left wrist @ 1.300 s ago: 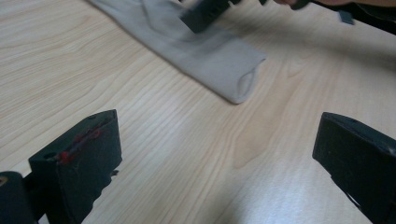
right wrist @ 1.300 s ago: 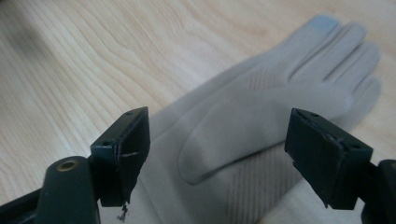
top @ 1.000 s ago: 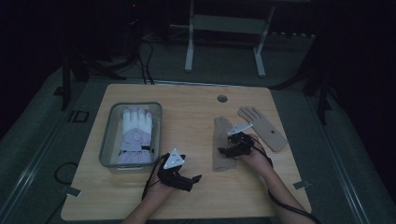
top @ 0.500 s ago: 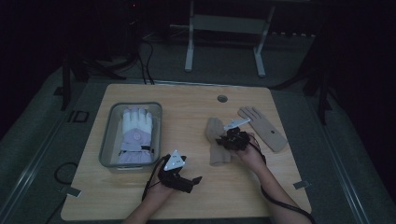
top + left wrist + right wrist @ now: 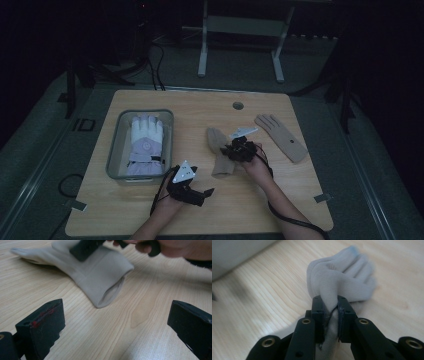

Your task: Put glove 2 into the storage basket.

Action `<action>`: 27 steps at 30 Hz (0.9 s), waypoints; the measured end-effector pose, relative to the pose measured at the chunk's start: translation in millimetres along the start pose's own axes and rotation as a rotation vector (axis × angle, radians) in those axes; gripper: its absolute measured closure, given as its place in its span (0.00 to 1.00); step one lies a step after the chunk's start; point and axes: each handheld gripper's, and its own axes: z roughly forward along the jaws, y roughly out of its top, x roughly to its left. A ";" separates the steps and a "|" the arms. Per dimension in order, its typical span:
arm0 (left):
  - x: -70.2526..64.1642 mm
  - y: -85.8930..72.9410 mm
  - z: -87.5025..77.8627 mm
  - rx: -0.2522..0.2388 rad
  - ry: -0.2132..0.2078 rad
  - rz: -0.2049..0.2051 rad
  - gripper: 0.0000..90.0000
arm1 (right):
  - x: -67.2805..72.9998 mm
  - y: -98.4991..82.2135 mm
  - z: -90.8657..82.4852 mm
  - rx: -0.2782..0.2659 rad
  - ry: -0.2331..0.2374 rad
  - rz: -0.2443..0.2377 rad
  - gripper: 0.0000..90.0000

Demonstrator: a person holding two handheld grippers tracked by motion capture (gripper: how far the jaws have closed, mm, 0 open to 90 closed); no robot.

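A beige knit glove (image 5: 219, 152) lies in the middle of the wooden table (image 5: 250, 210). My right gripper (image 5: 232, 150) has just closed its jaws and is shut on a pinched fold of it. The right gripper view shows the fabric bunched between the pads (image 5: 331, 312), with the glove's fingers (image 5: 347, 272) beyond. In the left gripper view the glove's open cuff (image 5: 110, 290) faces me and a right jaw presses on top. My left gripper (image 5: 207, 192) rests near the front edge, open and holding nothing (image 5: 117, 315). A second beige glove (image 5: 281, 136) lies flat to the right.
A clear bin (image 5: 114, 150) at the left holds a white and lavender padded glove (image 5: 145, 142). A round grommet hole (image 5: 238, 105) sits near the table's far edge. A metal stand (image 5: 240, 30) and cables are on the dark floor behind.
The right gripper's jaws closed on the beige glove and the hand moved left, dragging and bunching the glove that way. The left gripper stayed put.
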 end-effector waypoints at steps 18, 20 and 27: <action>0.4 -2.7 2.6 0.008 -0.004 0.002 0.02 | -15.8 -9.5 -21.3 0.003 0.030 -0.061 0.42; 0.2 -2.9 2.7 0.008 -0.008 0.004 0.02 | -25.5 -9.4 -29.9 -0.010 0.010 -0.052 0.41; 0.7 -3.5 3.0 0.006 0.000 0.008 0.02 | -66.1 -18.1 -55.6 -0.014 -0.078 -0.015 0.44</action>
